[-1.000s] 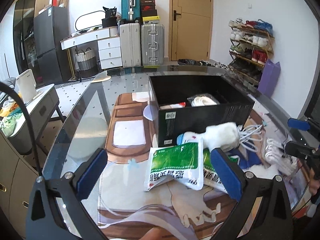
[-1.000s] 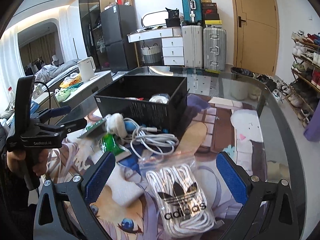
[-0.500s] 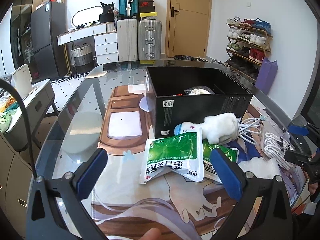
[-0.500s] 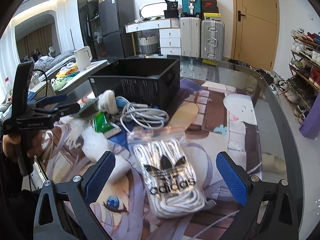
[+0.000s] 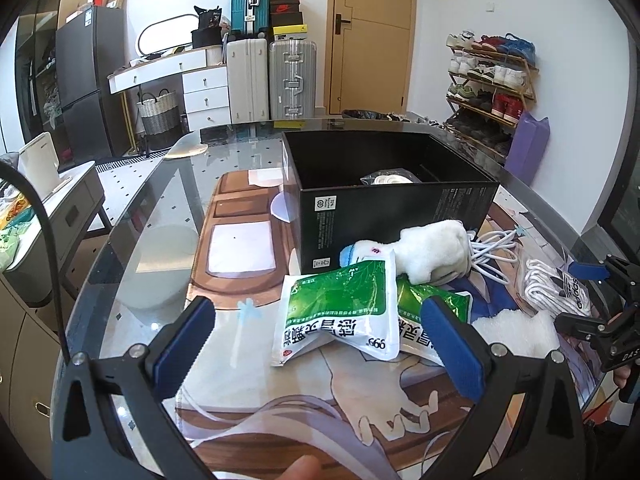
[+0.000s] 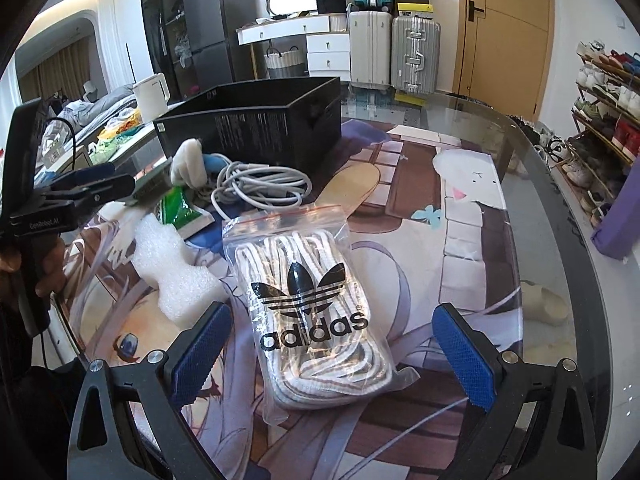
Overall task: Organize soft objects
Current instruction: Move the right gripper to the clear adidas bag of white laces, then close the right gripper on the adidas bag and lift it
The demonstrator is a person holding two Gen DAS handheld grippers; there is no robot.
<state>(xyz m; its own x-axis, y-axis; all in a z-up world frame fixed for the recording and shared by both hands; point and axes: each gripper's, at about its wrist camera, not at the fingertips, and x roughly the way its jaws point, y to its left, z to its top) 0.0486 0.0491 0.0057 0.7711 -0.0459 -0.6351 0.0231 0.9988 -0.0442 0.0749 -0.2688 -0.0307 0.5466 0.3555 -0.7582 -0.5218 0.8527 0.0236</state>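
A black box (image 5: 394,200) stands on the printed mat, also in the right wrist view (image 6: 256,126). Before it lie two green-and-white pouches (image 5: 340,312), a white plush toy (image 5: 434,250), a white cable coil (image 6: 260,188), a white foam block (image 6: 172,268) and a clear Adidas bag of white laces (image 6: 312,316). My left gripper (image 5: 320,354) is open and empty, its fingers straddling the front pouch. My right gripper (image 6: 332,358) is open and empty, low over the near end of the laces bag.
The glass table (image 5: 132,248) has a curved edge at left and right. A bagged white item (image 5: 390,179) lies inside the box. Suitcases (image 5: 272,76), drawers and a shoe rack (image 5: 488,88) stand beyond the table.
Both grippers have dropped lower and closer to the mat. The right one has closed in over the laces bag. Both stay open; no object has moved.
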